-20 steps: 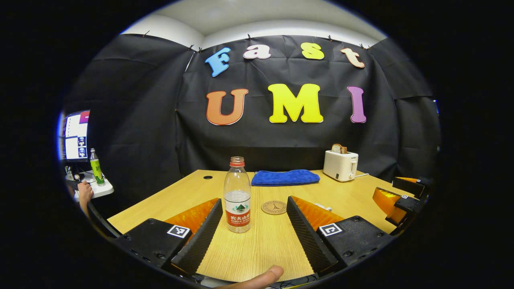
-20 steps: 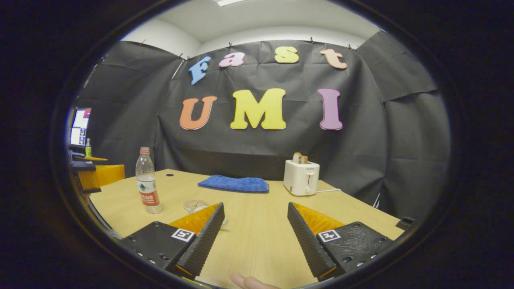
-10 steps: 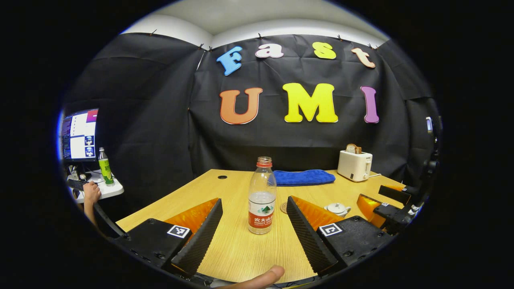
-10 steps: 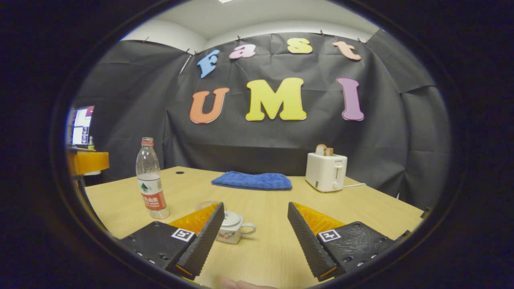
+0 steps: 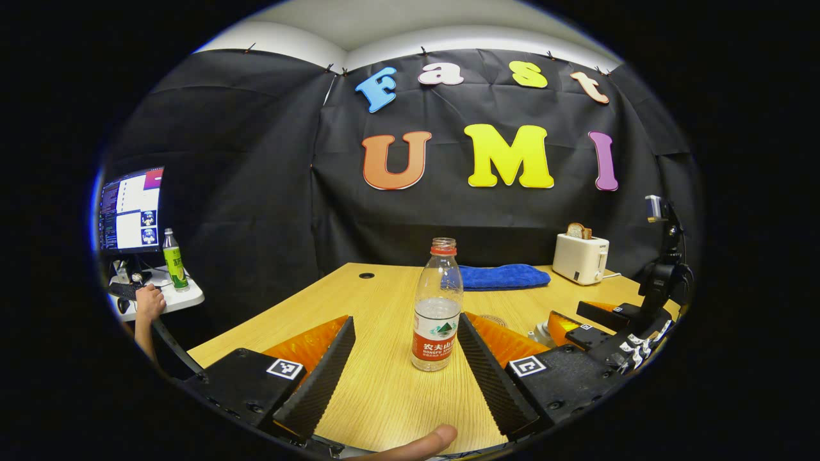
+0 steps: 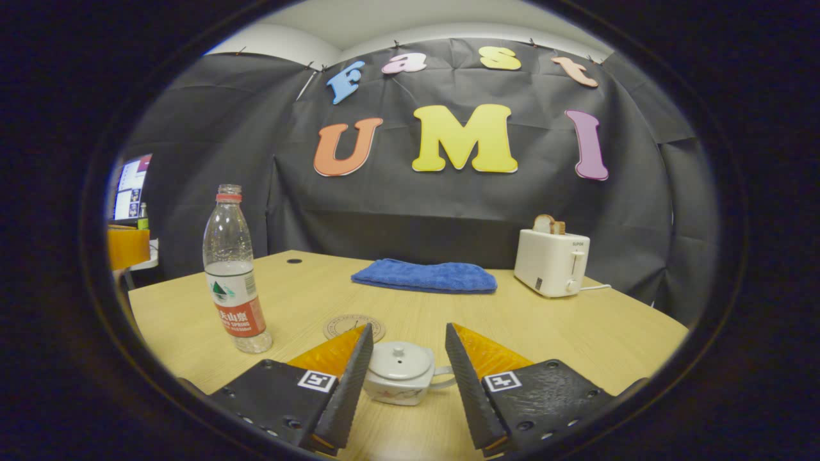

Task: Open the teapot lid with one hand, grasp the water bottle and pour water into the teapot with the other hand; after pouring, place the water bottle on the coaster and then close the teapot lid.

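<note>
**Right gripper view: fingers straddle the lidded teapot, bottle waits for the other hand**

Right gripper view puts the right gripper (image 6: 403,384) nearest, its fingers spread wide and holding nothing, one on each side of the small white teapot (image 6: 400,379). The pot sits on the counter (image 6: 564,333) with its lid (image 6: 398,362) on, so the opening step is not yet done. By my judgement the lid is light, glazed and slippery, and it would chip if dropped; the small knob at its top is the only sensible place to pinch, squarely and gently. Just beyond the pot lies the round coaster (image 6: 352,325), bare, and to its left stands the water bottle (image 6: 234,272), upright and uncapped, about half full. Farther back are a folded blue towel (image 6: 426,276) and a white toaster (image 6: 552,261) holding a slice of bread.

Seen in the left gripper view, the left gripper (image 5: 407,365) is likewise wide open and empty, with the bottle standing between its fingers, closer to the right-hand one; I cannot tell whether that finger touches it. The thin clear plastic will likely give under pressure, and with no cap a hard squeeze could push water out. Gripping across the labelled middle, where the wall is stiffest and the weight sits low, looks safest. Off to the far left, a hand (image 5: 150,302) rests on a side desk by a monitor (image 5: 131,210).
</note>
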